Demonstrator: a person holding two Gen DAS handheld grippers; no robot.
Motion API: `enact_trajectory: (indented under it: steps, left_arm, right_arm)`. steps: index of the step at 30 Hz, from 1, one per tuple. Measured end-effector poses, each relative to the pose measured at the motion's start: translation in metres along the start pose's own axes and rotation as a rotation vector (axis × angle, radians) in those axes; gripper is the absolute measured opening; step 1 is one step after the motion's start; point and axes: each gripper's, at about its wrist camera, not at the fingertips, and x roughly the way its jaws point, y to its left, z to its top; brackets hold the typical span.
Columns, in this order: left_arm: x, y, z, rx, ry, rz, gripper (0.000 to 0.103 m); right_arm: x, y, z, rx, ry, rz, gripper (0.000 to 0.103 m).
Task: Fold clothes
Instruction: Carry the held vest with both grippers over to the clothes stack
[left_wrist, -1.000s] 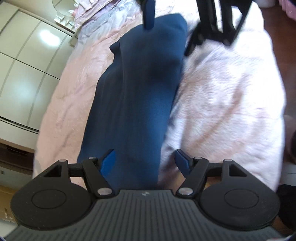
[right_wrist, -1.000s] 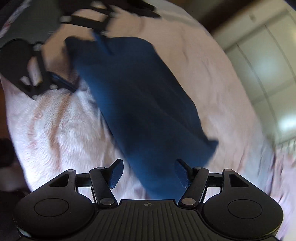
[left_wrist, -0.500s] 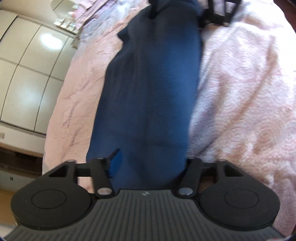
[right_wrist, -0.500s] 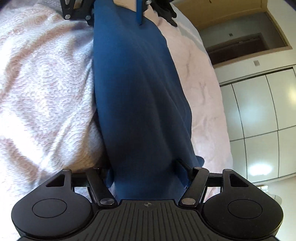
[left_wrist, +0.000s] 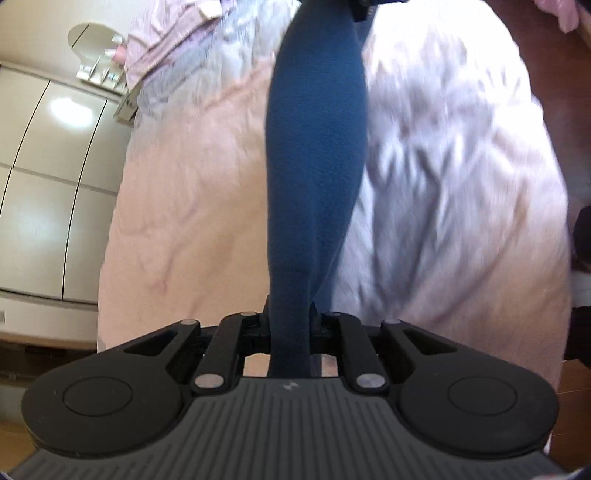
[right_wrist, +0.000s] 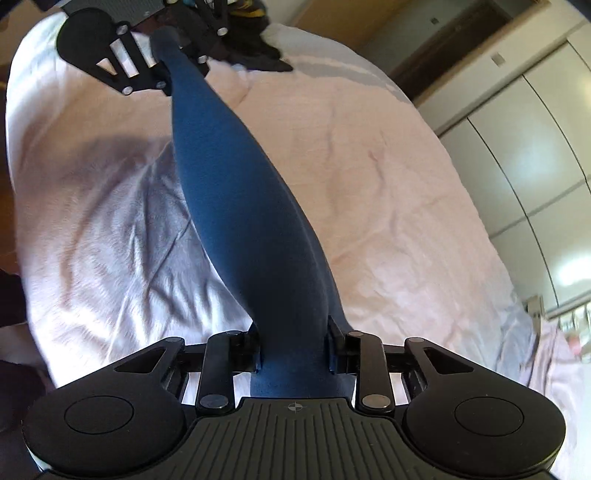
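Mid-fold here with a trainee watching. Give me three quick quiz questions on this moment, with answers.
1. True or false: both grippers are clamped on the blue garment.
2. What lies beneath the garment? A) a wooden table B) a pink bedspread C) a tiled floor
3. Fill in: between the left gripper and right gripper the garment is pulled into a narrow ___ band.

Key
1. True; each end is pinched.
2. B, the pink bedspread.
3. Taut; it spans from one gripper to the other.

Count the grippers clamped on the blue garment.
2. The left gripper is shut on one end of the blue garment, and the right gripper is shut on the other end, the cloth stretched between them above the pink bedspread.
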Motion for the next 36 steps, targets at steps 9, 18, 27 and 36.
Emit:
enact_trajectory:
  steps: [9, 18, 27, 36]
  left_arm:
    - [-0.033, 0.049, 0.109, 0.144, -0.222, -0.021, 0.011]
    - [-0.020, 0.099, 0.265, 0.337, -0.579, -0.024, 0.011]
    - [-0.016, 0.161, 0.478, 0.476, -0.831, 0.048, 0.011]
    - [0.070, 0.182, 0.668, 0.423, -0.780, 0.148, 0.012]
  right_arm:
    - [-0.107, -0.069, -0.035, 0.180, 0.133, -0.078, 0.029]
    - [-0.218, -0.123, -0.117, 0.429, 0.358, -0.288, 0.029]
    - [-0.334, -0.228, -0.221, 0.585, 0.492, -0.527, 0.029]
    - [-0.372, -0.391, -0.392, 0.510, 0.450, -0.670, 0.029]
